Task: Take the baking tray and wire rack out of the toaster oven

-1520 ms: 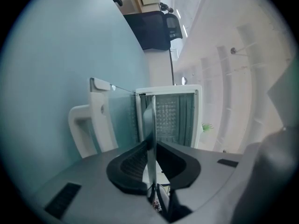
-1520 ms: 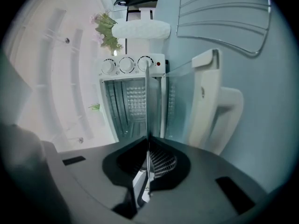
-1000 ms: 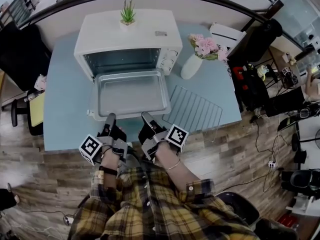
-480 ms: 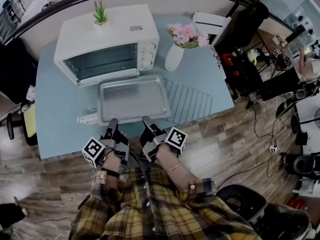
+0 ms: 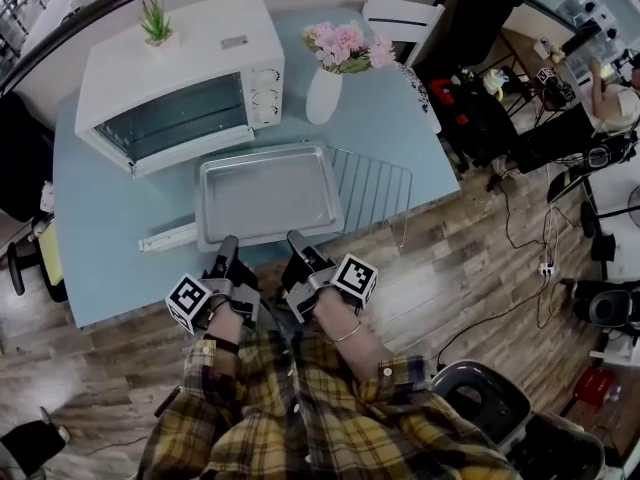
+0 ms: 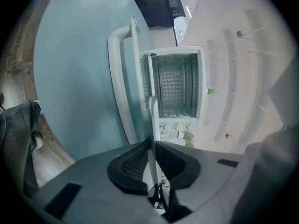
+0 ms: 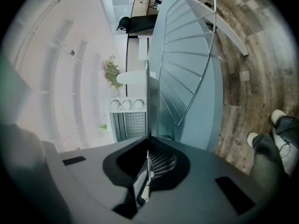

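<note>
Got my left gripper (image 5: 228, 246) and right gripper (image 5: 297, 240) both pinched on the near rim of the baking tray (image 5: 268, 193), out in front of the oven (image 5: 180, 68). Looks light, stiff and slippery, so two rim grips feel right.

The toaster oven (image 5: 180, 73) stands at the back left of the table (image 5: 100, 218), with a small potted plant (image 5: 155, 23) on top of it. Just right of the oven — a vase of flowers (image 5: 325, 88). In front of the oven, over its open door (image 5: 165, 238), is the baking tray (image 5: 268, 193). Front right of the oven — the wire rack (image 5: 375, 183), just beside the tray.
</note>
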`<state>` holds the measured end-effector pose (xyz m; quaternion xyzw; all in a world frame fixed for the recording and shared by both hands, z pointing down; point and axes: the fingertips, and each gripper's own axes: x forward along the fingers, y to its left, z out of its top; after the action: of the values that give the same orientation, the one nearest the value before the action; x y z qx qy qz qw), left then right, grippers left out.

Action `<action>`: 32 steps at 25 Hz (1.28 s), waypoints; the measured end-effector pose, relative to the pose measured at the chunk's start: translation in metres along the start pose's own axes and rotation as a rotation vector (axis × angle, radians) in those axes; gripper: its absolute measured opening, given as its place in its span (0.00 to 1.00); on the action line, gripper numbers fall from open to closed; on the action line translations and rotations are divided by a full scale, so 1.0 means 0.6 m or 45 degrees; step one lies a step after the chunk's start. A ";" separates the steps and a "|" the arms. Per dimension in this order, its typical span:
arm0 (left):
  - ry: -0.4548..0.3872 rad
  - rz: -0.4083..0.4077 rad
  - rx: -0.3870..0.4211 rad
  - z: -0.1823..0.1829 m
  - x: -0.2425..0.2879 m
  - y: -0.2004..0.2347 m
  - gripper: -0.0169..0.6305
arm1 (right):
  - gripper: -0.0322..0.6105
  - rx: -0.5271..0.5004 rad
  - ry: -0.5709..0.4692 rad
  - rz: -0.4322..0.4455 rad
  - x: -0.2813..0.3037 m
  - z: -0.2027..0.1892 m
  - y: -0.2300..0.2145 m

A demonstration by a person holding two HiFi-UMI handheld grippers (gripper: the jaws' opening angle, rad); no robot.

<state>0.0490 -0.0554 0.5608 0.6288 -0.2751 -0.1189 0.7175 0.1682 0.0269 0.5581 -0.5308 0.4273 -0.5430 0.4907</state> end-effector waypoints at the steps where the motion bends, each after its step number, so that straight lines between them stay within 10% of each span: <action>1: 0.013 0.003 0.004 -0.005 0.004 0.001 0.10 | 0.08 0.004 -0.014 0.001 -0.004 0.006 -0.002; 32: 0.596 0.100 0.127 -0.237 0.125 0.035 0.11 | 0.09 0.010 -0.535 -0.064 -0.190 0.178 -0.063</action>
<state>0.1843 0.0288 0.5911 0.6627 -0.1312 0.0720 0.7338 0.2666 0.1513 0.5850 -0.6410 0.3002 -0.4341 0.5573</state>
